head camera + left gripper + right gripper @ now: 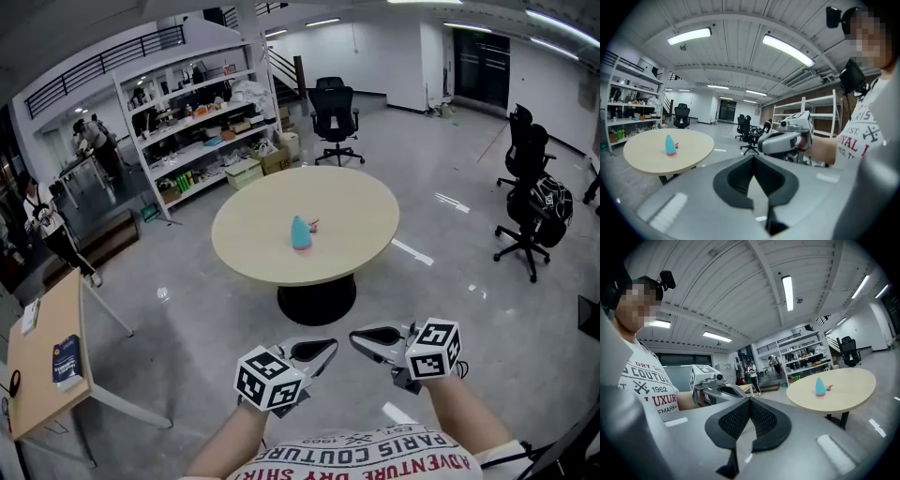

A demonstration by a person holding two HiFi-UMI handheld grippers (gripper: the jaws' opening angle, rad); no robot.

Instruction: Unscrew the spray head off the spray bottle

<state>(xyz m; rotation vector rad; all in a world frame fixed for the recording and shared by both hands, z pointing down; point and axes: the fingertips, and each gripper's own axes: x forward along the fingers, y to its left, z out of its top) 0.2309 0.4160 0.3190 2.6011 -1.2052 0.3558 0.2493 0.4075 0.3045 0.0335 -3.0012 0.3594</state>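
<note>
A teal spray bottle (300,233) with a small pink spray head (313,224) stands upright near the middle of a round beige table (356,216). Both grippers are held close to the person's body, well short of the table and above the floor. The left gripper (325,347) and the right gripper (357,337) are both shut and hold nothing, their tips facing each other. The left gripper view shows its shut jaws (752,161), the bottle (670,146) far off at the left and the right gripper (785,138). The right gripper view shows its shut jaws (750,404), the bottle (820,386) and the left gripper (712,386).
A black pedestal (316,300) carries the table on a glossy grey floor. A wooden desk (42,352) stands at the left. White shelving (202,122) lines the back left, with people near it. Black office chairs stand behind the table (335,119) and at the right (532,202).
</note>
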